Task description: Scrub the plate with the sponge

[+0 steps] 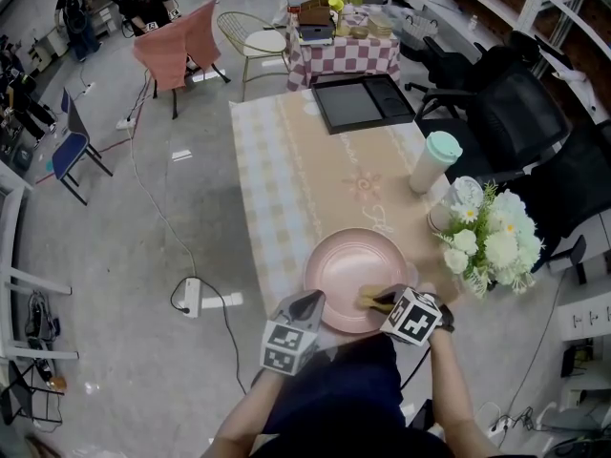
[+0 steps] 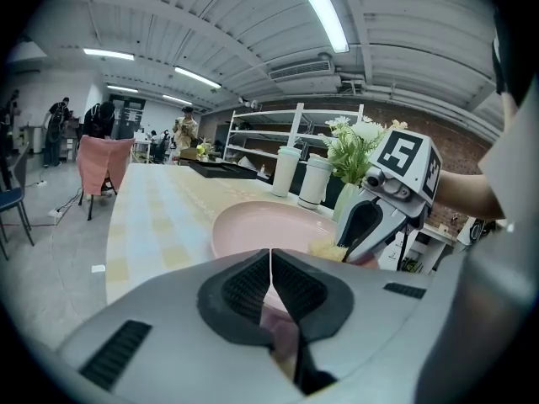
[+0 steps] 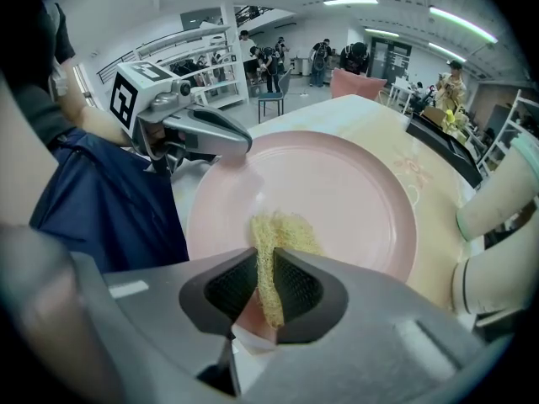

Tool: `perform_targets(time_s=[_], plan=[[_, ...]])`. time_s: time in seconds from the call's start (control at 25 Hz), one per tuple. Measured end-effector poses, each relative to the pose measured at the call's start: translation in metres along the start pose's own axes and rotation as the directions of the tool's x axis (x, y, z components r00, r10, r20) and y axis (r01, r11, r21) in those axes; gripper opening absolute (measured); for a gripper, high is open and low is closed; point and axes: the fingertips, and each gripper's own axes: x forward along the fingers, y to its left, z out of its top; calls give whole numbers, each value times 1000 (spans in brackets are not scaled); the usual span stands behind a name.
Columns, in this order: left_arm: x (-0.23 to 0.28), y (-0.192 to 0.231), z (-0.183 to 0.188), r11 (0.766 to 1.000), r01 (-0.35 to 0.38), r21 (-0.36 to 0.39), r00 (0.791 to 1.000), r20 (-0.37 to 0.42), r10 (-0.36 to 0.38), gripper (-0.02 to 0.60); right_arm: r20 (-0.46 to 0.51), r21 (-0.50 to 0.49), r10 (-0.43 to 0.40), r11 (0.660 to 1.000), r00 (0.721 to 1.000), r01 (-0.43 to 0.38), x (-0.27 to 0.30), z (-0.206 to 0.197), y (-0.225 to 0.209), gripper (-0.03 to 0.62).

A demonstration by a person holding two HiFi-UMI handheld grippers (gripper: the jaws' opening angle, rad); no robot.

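A pink plate lies at the near end of the table. My left gripper is shut on the plate's near-left rim; in the left gripper view the pink rim shows between the closed jaws of that gripper, with the plate stretching ahead. My right gripper is shut on a yellow sponge, which rests on the plate's near-right part. In the right gripper view the sponge sticks out of the gripper onto the plate, and the left gripper bites the rim.
To the right of the plate stand white flowers, a glass jar and a mint-lidded tumbler. A black tray lies at the table's far end. Black office chairs crowd the right side; a power strip lies on the floor at left.
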Motion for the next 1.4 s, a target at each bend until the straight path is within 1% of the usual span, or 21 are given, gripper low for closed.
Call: perform_targets(time_s=[0.24, 0.4, 0.6, 0.72, 0.84, 0.96, 1.08, 1.24, 1.32, 1.4], plan=[[3, -2, -1, 1000, 6, 1, 1000, -9, -6, 12, -41, 35, 16, 999, 999, -15, -4, -5, 4, 55], [4, 0, 0, 1000, 3, -2, 1000, -8, -3, 12, -87, 22, 22, 1000, 996, -20, -6, -6, 7, 55], [5, 3, 1, 1000, -1, -3, 1000, -5, 1, 12, -122, 0, 38, 999, 992, -38, -11, -6, 10, 55], [5, 4, 2, 1000, -2, -8, 1000, -2, 2, 12, -127, 3, 43, 999, 991, -43, -16, -4, 12, 55], [6, 6, 3, 1000, -1, -9, 1000, 0, 1, 12, -108, 6, 35, 999, 994, -35, -23, 2, 10, 55], [6, 6, 4, 1000, -2, -10, 1000, 3, 3, 12, -70, -46, -24, 999, 997, 20, -32, 11, 0, 55], [6, 8, 5, 1000, -6, -14, 1000, 6, 6, 12, 2, -130, -117, 985, 993, 116, -39, 28, -19, 55], [7, 11, 6, 1000, -10, -15, 1000, 6, 10, 12, 108, -154, -239, 955, 965, 254, -44, 52, -49, 55], [7, 12, 6, 1000, -12, -18, 1000, 8, 13, 12, 138, -171, -266, 942, 954, 288, -43, 62, -59, 55], [8, 12, 6, 1000, -15, -23, 1000, 10, 15, 12, 142, -199, -284, 930, 948, 308, -38, 66, -66, 55]])
